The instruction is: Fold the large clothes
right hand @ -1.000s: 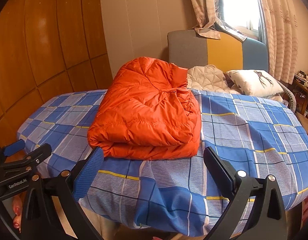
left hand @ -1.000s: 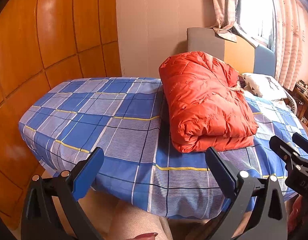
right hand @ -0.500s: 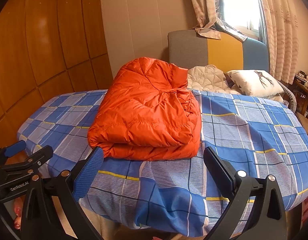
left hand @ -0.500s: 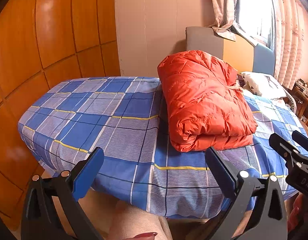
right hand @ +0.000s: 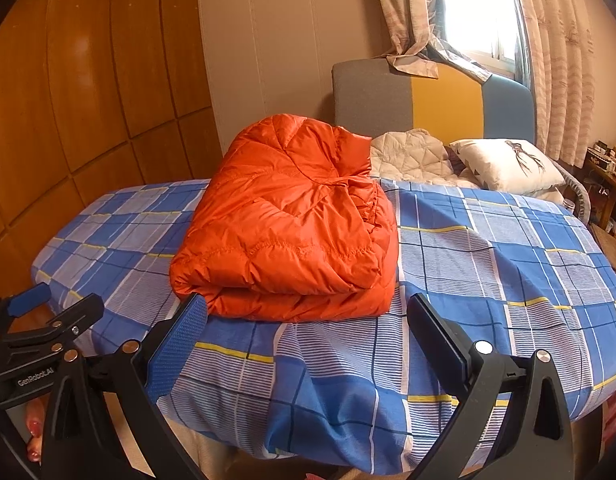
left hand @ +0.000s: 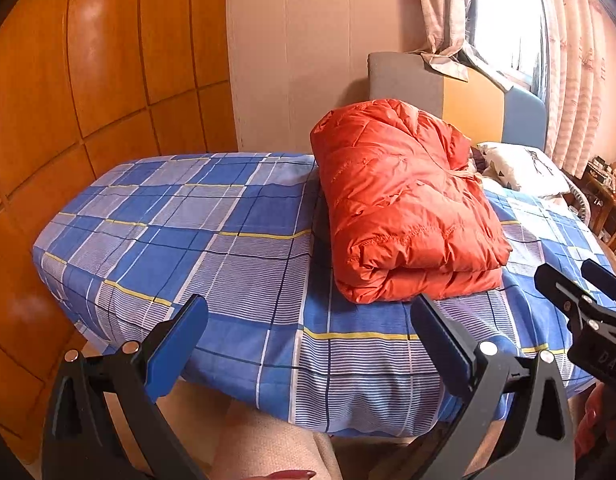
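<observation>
Left wrist view: the left gripper [left hand: 308, 336], spread and empty, has barely shifted over the past second, the folded orange down jacket [left hand: 408, 204] lying at 1 o'clock on the bed [left hand: 187, 240]. Right wrist view: the right gripper [right hand: 308, 332] likewise stays spread and clear, jacket at 12 o'clock, so the fold looks finished.

A bed [right hand: 488, 264] fills the middle of both views, covered by a blue checked sheet [left hand: 211, 248] with white bands and thin yellow lines (it hangs over the near edge). At the far end stands a padded headboard [right hand: 428, 100] in grey, yellow and blue panels. A white pillow [right hand: 508, 164] with a dark printed figure lies against it, and a cream quilted cover [right hand: 408, 156] is bunched just beside the pillow. To the left rises a glossy wood-panelled wall [left hand: 87, 80]; next to it is a plain beige wall [right hand: 267, 48]. Patterned curtains [right hand: 556, 60] frame a bright window [right hand: 476, 4]. A cluttered wooden shelf [right hand: 606, 168] sits at the far right.
</observation>
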Demonstrator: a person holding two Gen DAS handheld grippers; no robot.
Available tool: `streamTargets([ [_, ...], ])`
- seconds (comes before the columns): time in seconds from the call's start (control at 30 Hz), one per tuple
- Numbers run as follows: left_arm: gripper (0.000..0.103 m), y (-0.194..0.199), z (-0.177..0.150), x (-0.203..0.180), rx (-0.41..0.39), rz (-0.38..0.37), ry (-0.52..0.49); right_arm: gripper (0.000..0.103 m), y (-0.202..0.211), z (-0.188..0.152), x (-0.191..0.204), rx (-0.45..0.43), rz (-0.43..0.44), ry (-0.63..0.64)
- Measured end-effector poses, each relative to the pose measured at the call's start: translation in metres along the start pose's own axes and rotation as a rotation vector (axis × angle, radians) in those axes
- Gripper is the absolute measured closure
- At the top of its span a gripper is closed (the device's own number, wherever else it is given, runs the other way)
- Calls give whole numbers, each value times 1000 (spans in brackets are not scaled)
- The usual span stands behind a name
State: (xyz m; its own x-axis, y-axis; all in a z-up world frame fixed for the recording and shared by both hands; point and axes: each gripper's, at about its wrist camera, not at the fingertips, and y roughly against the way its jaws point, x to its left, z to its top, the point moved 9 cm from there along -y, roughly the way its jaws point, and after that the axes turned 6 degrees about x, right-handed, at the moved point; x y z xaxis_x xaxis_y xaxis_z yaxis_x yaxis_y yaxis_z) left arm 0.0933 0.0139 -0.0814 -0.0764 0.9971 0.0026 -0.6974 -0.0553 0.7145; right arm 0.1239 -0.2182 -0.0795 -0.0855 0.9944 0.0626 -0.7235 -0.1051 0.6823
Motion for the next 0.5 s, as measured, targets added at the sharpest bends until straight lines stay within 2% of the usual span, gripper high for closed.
streamTargets([
  [0.37,2,1,0,-5,-11,11,-12,4,-4,-3,-2,15,3,1],
  [0.5,2,-1,-1,0,-13,29,14,4,-7,-5,-4,25,5,-10],
])
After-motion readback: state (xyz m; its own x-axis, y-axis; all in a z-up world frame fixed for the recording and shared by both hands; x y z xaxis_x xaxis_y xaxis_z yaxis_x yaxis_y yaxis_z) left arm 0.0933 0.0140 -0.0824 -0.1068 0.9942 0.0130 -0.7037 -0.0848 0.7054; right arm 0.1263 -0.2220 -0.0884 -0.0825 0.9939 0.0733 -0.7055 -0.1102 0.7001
